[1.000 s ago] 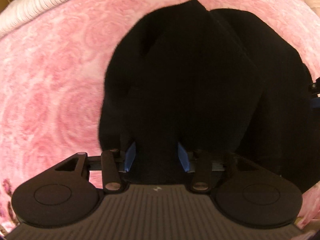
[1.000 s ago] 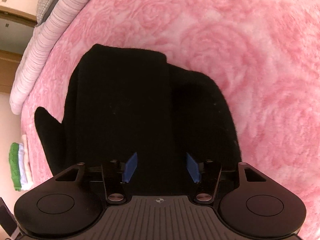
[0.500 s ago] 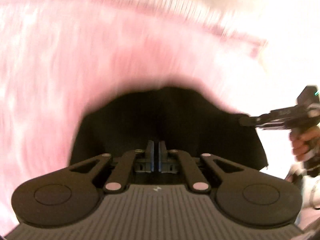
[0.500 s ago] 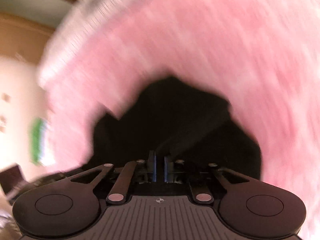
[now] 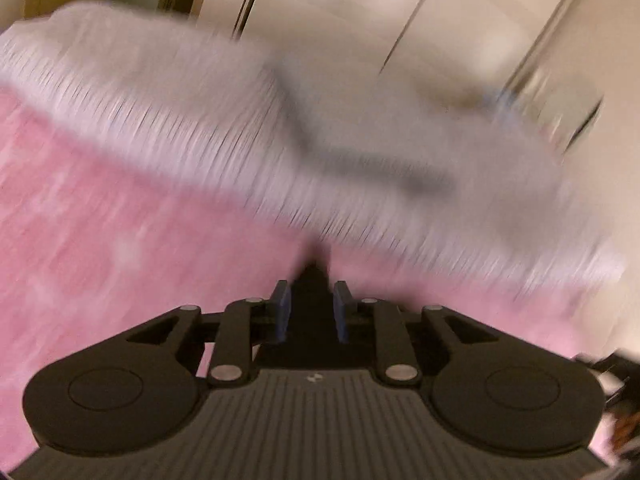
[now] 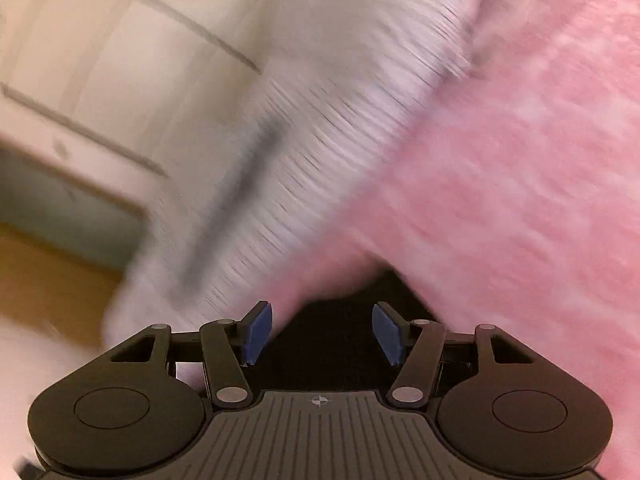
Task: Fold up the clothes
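Both views are motion-blurred. A small peak of the black garment (image 5: 314,280) shows between the blue pads of my left gripper (image 5: 310,300), whose jaws are opening with a narrow gap. In the right wrist view the black garment (image 6: 328,344) lies between and below the pads of my right gripper (image 6: 322,328), whose jaws are opening wide and stand clear of the cloth. The rest of the garment is hidden under the grippers' bodies. It rests on the pink rose-patterned blanket (image 5: 120,240), also seen as the pink blanket (image 6: 520,200).
A white ribbed pillow or quilt (image 5: 200,120) runs along the blanket's far edge, and shows as the white ribbed bedding (image 6: 340,100). Cream cupboard doors (image 5: 400,20) stand behind. Wooden floor (image 6: 48,280) lies beside the bed.
Both grippers shut on the black garment, swung up and forward with it, and have now parted their jaws. The views now face the bed's far edge and far less garment shows.
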`<state>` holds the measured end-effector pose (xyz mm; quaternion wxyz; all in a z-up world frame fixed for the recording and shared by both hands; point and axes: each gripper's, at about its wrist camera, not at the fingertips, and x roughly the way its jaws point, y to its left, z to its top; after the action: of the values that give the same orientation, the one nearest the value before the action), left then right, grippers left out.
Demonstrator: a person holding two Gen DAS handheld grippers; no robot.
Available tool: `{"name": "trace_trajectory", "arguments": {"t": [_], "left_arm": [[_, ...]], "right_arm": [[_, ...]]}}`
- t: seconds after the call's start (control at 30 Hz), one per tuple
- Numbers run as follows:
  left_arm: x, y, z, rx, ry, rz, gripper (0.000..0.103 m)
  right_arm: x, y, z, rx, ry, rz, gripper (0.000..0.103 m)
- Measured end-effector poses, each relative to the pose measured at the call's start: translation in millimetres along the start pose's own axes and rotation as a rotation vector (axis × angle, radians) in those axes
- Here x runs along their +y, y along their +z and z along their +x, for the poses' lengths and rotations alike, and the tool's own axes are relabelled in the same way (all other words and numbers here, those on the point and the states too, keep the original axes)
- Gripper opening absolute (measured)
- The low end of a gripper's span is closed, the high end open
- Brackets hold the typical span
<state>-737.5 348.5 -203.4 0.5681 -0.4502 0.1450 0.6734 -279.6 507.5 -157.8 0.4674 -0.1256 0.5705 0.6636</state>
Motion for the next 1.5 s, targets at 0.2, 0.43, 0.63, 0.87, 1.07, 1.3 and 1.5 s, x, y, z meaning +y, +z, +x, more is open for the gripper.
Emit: {"name": "trace_trajectory", "arguments": {"t": [0.2, 0.43, 0.63, 0.87, 1.07, 1.3, 1.5], "left_arm": [[46, -170, -4, 0.349, 0.082, -0.160, 0.017], [53, -280, -60, 0.493, 0.097, -0.217, 0.020], [65, -324, -81, 0.526, 0.019, -0.253, 0.022], [95, -372, -97, 0.502, -0.074, -0.509, 0.023], [108, -400, -113, 0.469, -0.107, -0.599, 0.023], [121, -417, -121, 0.382, -0.188, -0.764, 0.024], [95, -409, -100, 0.306, -0.196, -0.745, 0.027]], "right_arm": [[-91, -115, 0, 0.304, -0.323, -0.020, 0.059], [-122, -210, -31, 0.476, -0.408, -0.065, 0.059], [-129, -244, -53, 0.452, -0.401, -0.107, 0.059], [-165, -271, -83, 0.352, -0.409, -0.024, 0.060], [-180, -287, -89, 0.292, -0.357, 0.081, 0.061], [-202, -289, -82, 0.278, -0.288, 0.076, 0.061], [-203, -295, -85, 0.259, -0.231, 0.070, 0.067]]}}
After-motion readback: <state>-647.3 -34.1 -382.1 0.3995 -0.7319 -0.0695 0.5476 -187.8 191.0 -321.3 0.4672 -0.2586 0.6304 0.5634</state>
